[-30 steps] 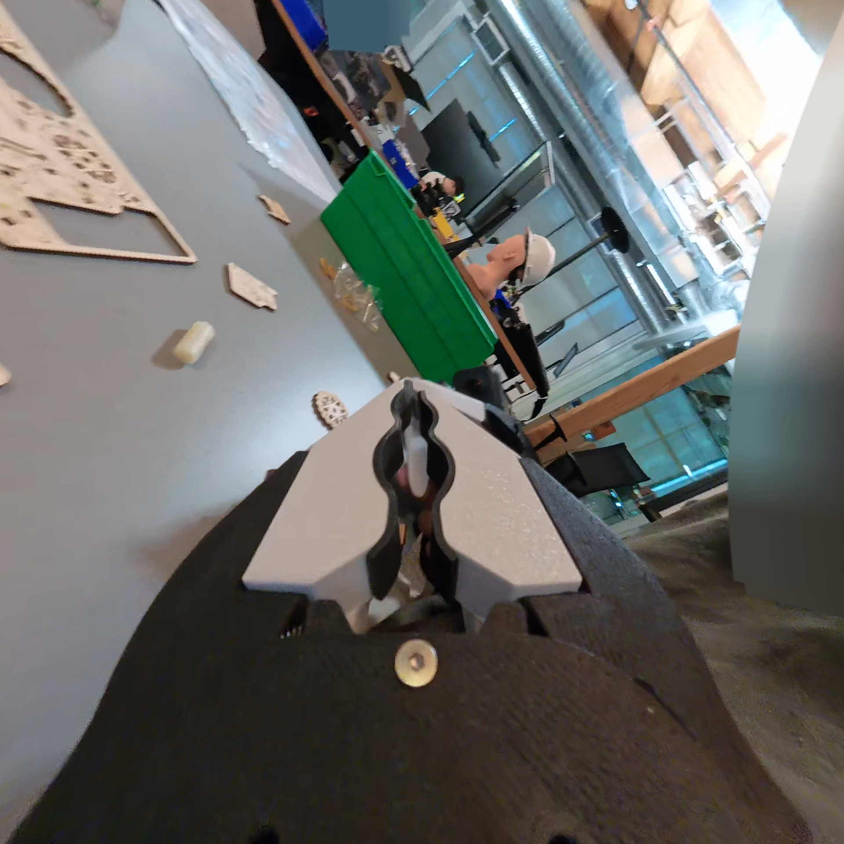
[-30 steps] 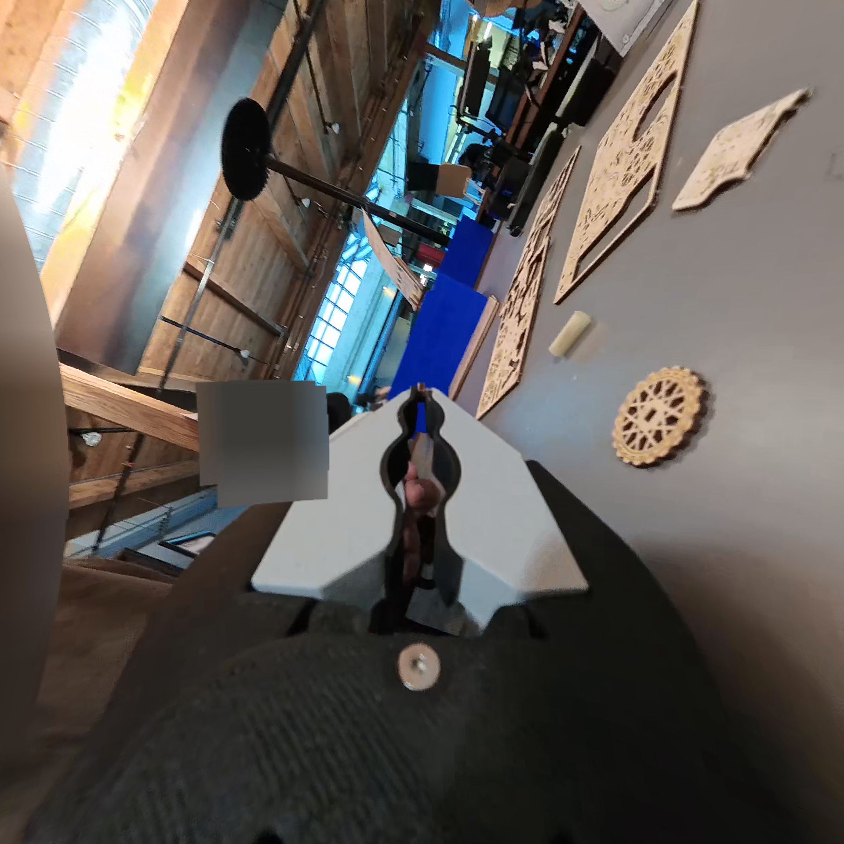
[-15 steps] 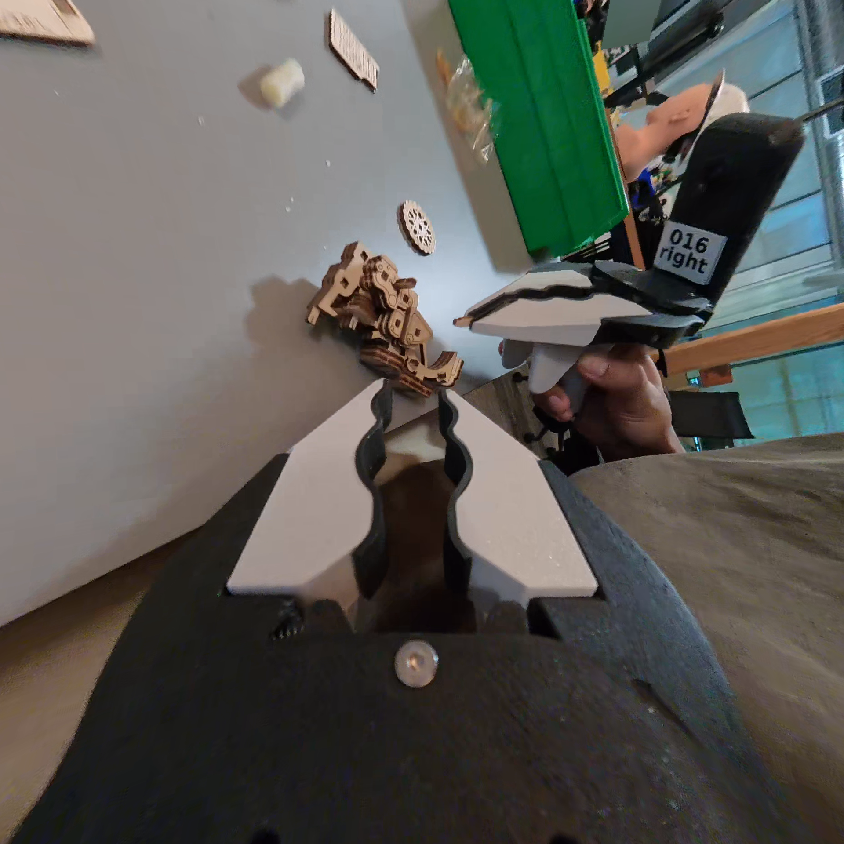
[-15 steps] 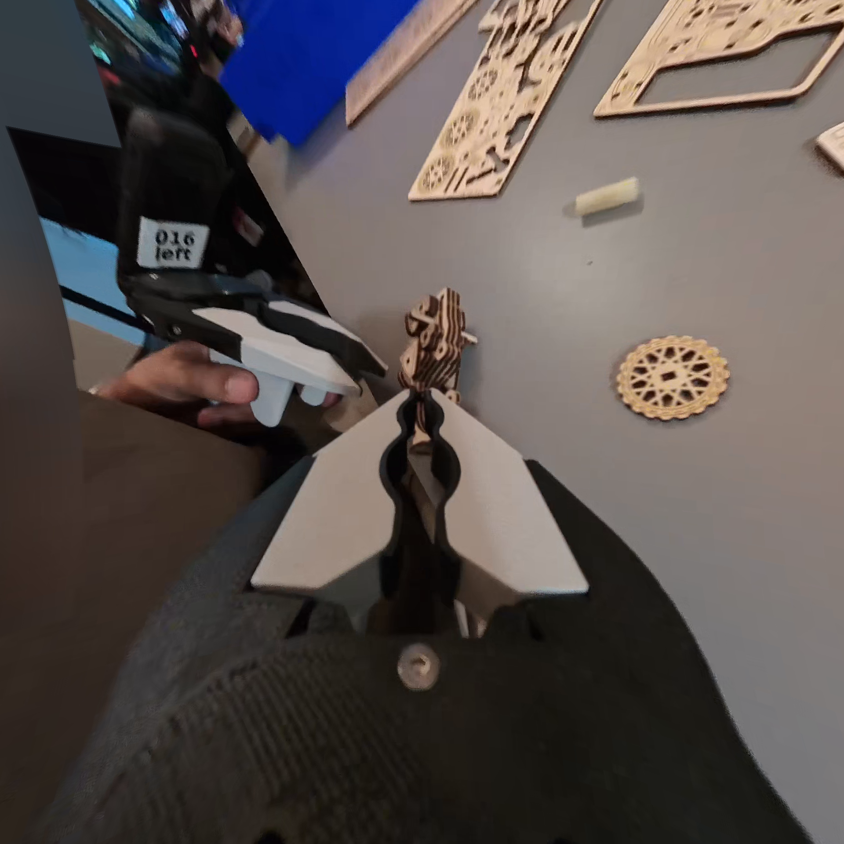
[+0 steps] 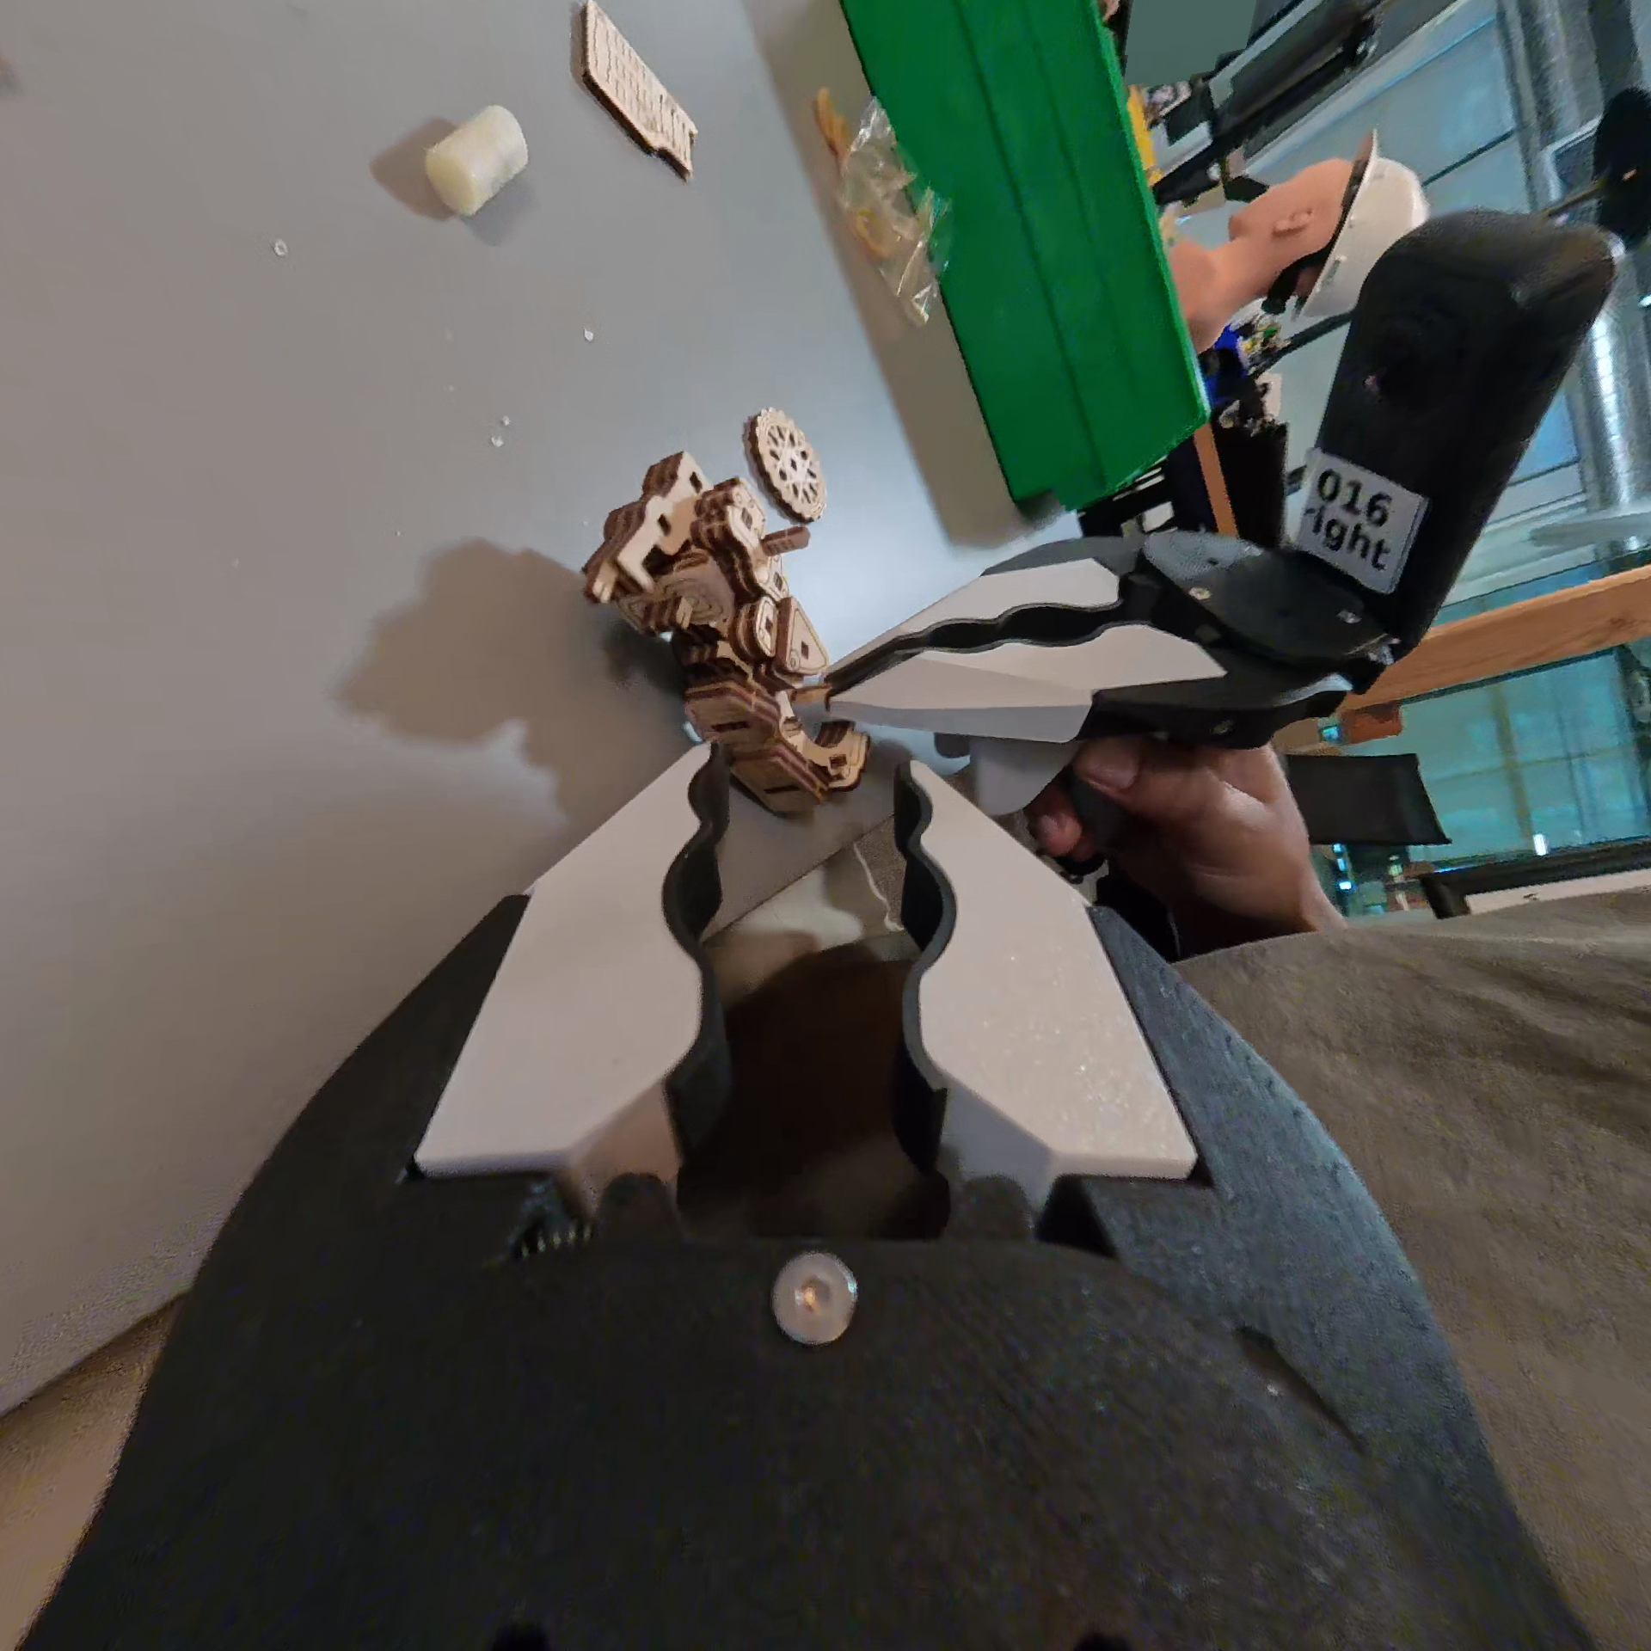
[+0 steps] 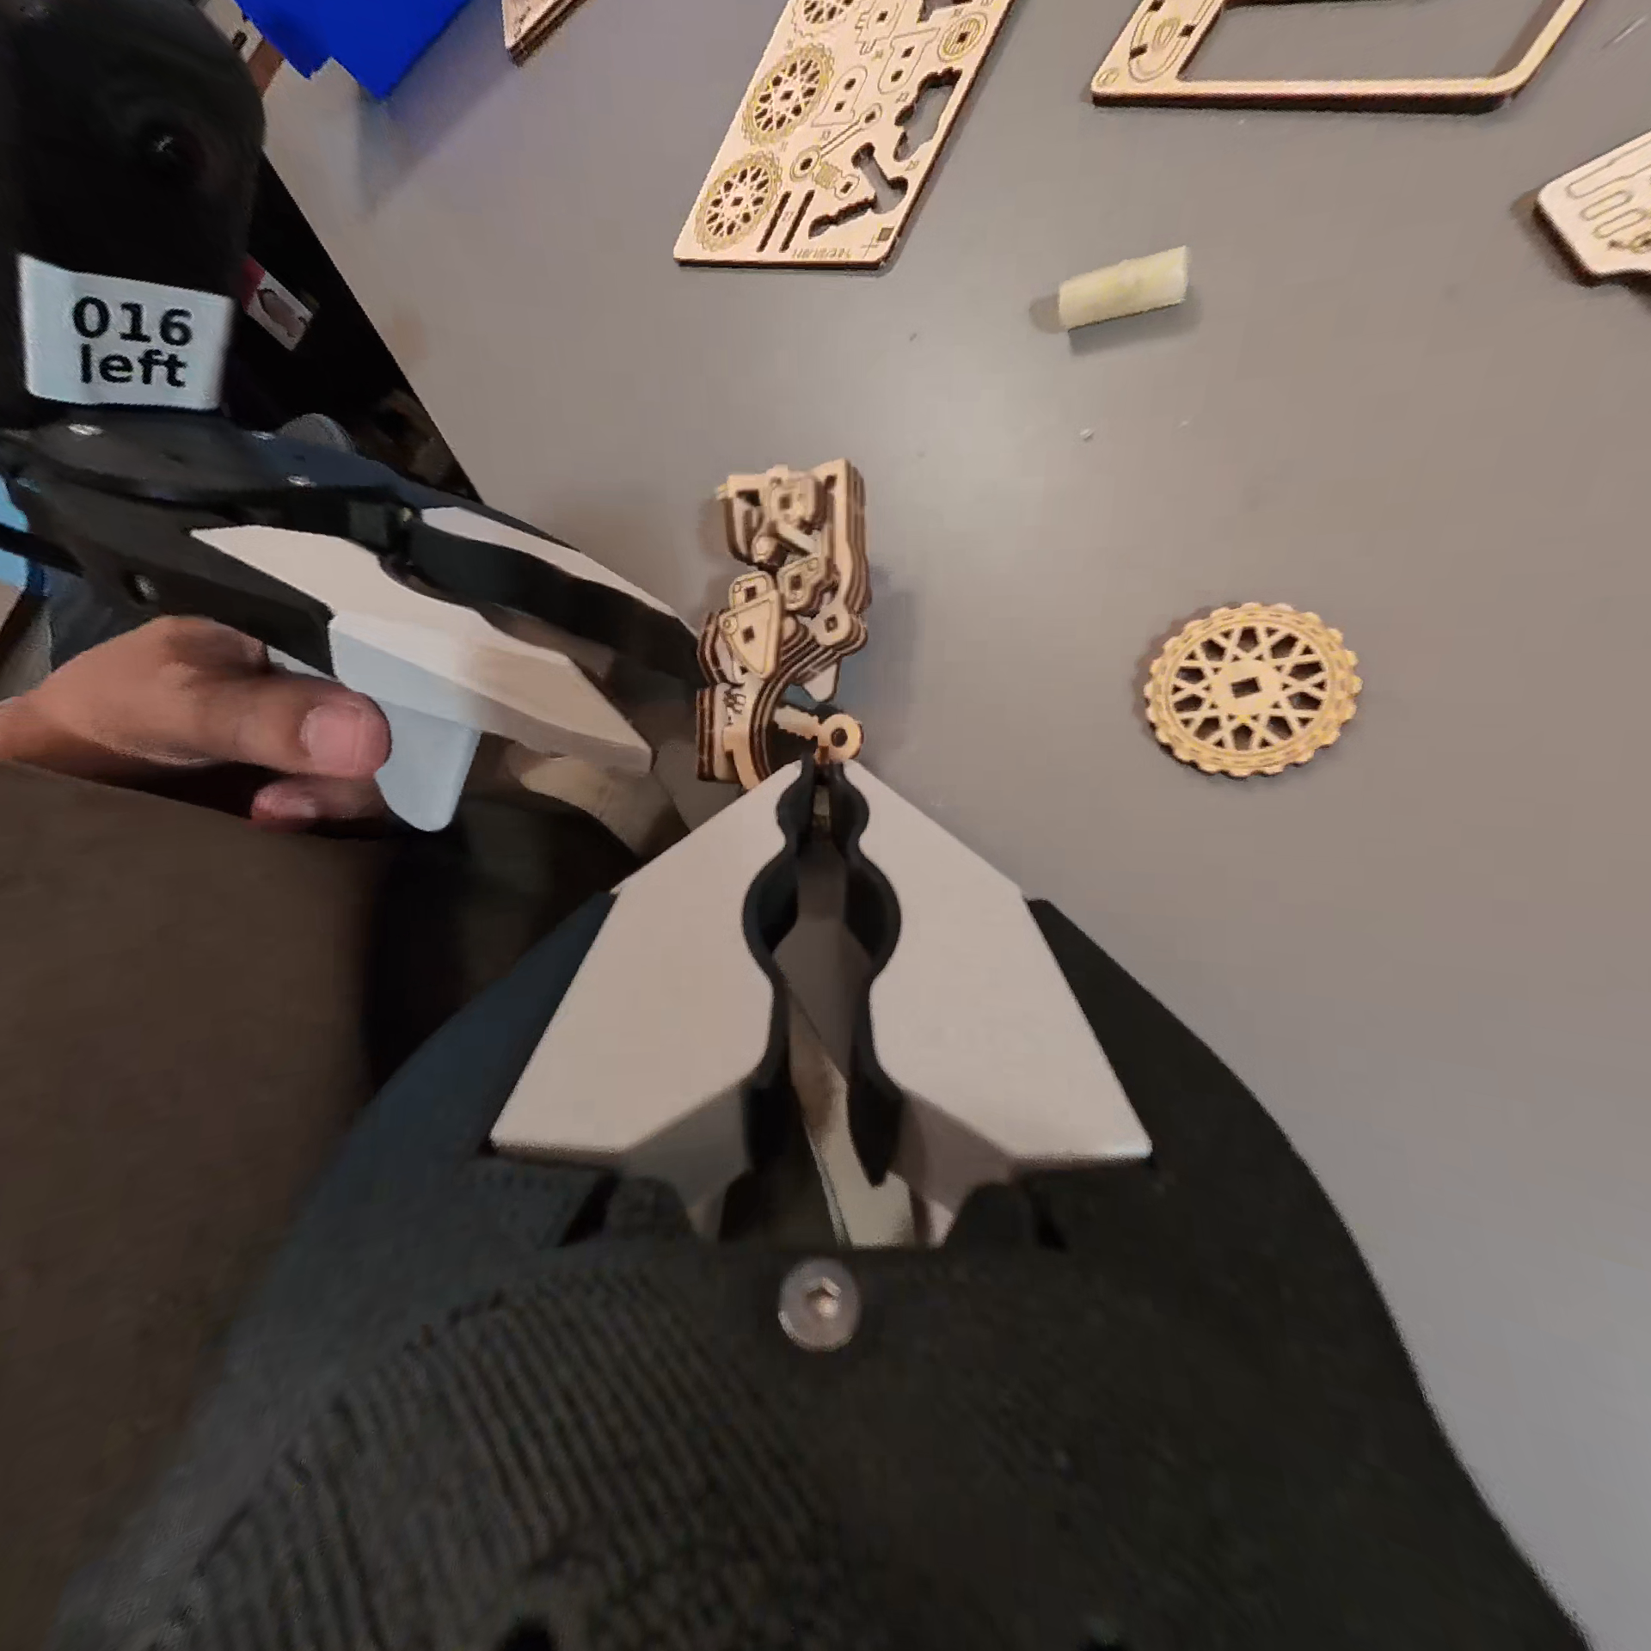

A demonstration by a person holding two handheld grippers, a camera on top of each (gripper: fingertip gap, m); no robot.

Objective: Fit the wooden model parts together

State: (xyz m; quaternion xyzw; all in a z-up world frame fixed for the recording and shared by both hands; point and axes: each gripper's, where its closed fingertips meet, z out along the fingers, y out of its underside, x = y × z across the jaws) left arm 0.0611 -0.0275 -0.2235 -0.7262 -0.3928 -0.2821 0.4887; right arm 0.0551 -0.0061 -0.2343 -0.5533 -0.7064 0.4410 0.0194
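Note:
A small layered wooden model stands near the grey table's front edge; it also shows in the right wrist view. My left gripper is open, its fingertips on either side of the model's lower end. In the right wrist view it comes in from the left, beside the model. My right gripper is shut on a thin pin with a ring end that sticks out of the model's base. In the left wrist view it touches the model from the right.
A loose wooden gear wheel lies right of the model. A pale cylinder and cut wooden sheets lie farther back. A green bin and a clear plastic bag stand at the table's far side.
A second ago both grippers were shut and aimed at the room. Both have swung down to the model. The left has opened around its lower end; the right has closed in on the pin.

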